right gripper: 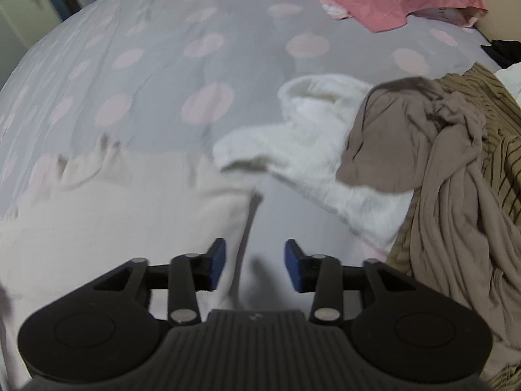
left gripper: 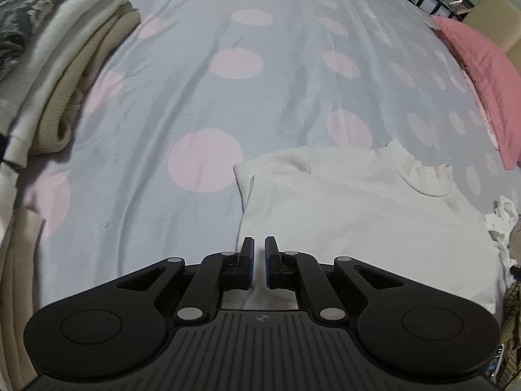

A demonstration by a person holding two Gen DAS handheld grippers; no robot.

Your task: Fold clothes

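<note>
A white high-neck top (left gripper: 358,215) lies flat on the bed with a sleeve folded in over its body. My left gripper (left gripper: 259,260) sits low over the top's near left edge. Its jaws are almost together, and white cloth seems pinched in the narrow slit between them. In the blurred right wrist view the same top (right gripper: 123,202) fills the lower left. My right gripper (right gripper: 255,265) is open over the top's right edge, one finger above the cloth and the other above bare sheet.
The bed sheet (left gripper: 228,104) is grey-blue with pink dots. Folded beige and white clothes (left gripper: 65,75) are stacked at the left. A pink pillow (left gripper: 482,75) lies at the far right. Unfolded white, taupe and striped garments (right gripper: 423,150) are heaped to the right.
</note>
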